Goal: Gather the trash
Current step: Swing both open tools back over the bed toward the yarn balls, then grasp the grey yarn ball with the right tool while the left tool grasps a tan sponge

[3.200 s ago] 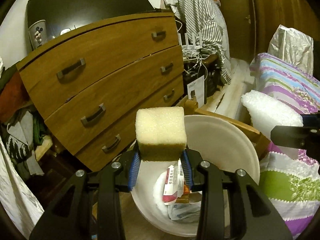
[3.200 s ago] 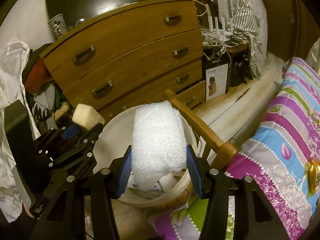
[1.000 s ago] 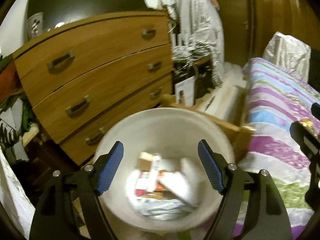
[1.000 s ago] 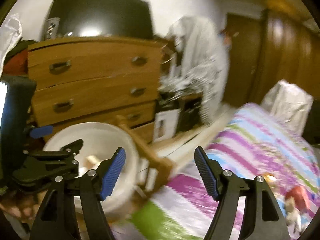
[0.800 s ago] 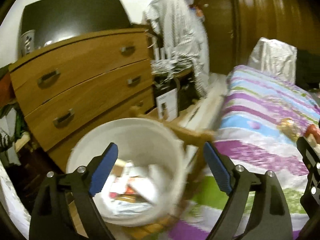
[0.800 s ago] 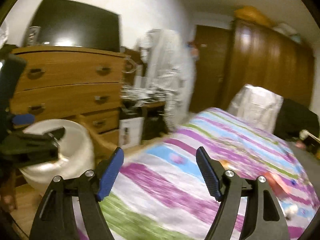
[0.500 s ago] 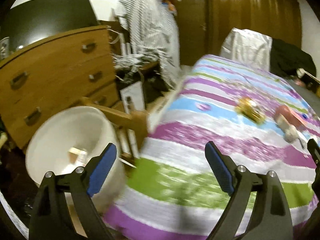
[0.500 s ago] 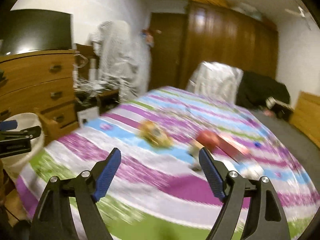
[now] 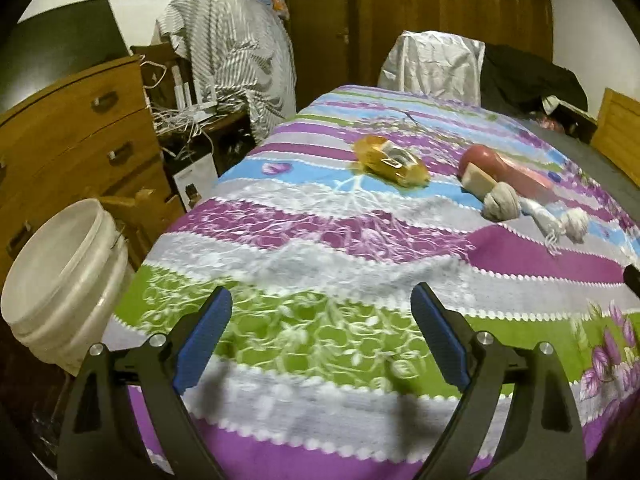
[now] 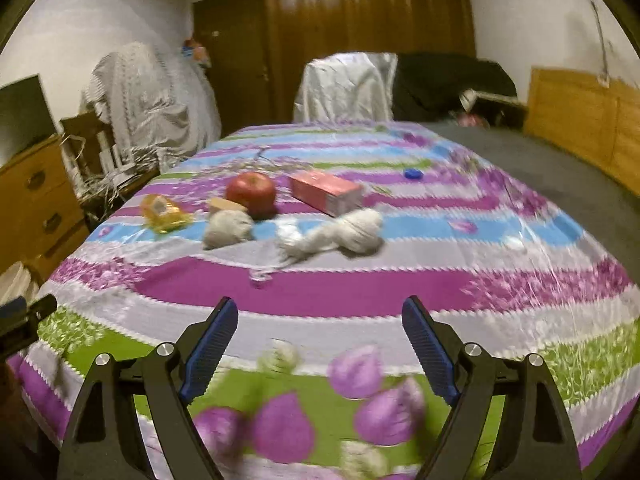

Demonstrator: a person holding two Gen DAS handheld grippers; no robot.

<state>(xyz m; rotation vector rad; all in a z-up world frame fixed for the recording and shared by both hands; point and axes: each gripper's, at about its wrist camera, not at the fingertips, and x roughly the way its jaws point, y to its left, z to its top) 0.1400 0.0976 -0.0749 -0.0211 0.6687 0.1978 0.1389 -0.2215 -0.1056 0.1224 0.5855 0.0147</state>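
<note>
A bed with a striped purple, green and blue cover [image 9: 320, 240] fills both views. On it lie a crumpled yellow wrapper [image 10: 164, 208], a red apple [image 10: 251, 192], a pink carton [image 10: 326, 192], a tan block [image 10: 226, 205], a grey balled cloth [image 10: 228, 229], a white twisted bundle [image 10: 340, 234] and a small blue cap [image 10: 413, 174]. The white trash bucket [image 9: 60, 276] stands on the floor left of the bed. My left gripper [image 9: 320, 332] hangs open over the green stripe, empty. My right gripper [image 10: 320, 344] is over the near edge, its jaws opening with nothing between them.
A wooden dresser [image 9: 60, 128] stands behind the bucket, with a chair draped in striped cloth [image 9: 228, 40] and tangled cables beside it. A silver-covered shape [image 10: 344, 84], dark clothes and a wardrobe are at the bed's far end. A wooden headboard [image 10: 580, 108] is on the right.
Both grippers held foam pieces over the bucket, then let them go. Both have swung right, away from the bucket and out over the bed, and their jaws stand wider.
</note>
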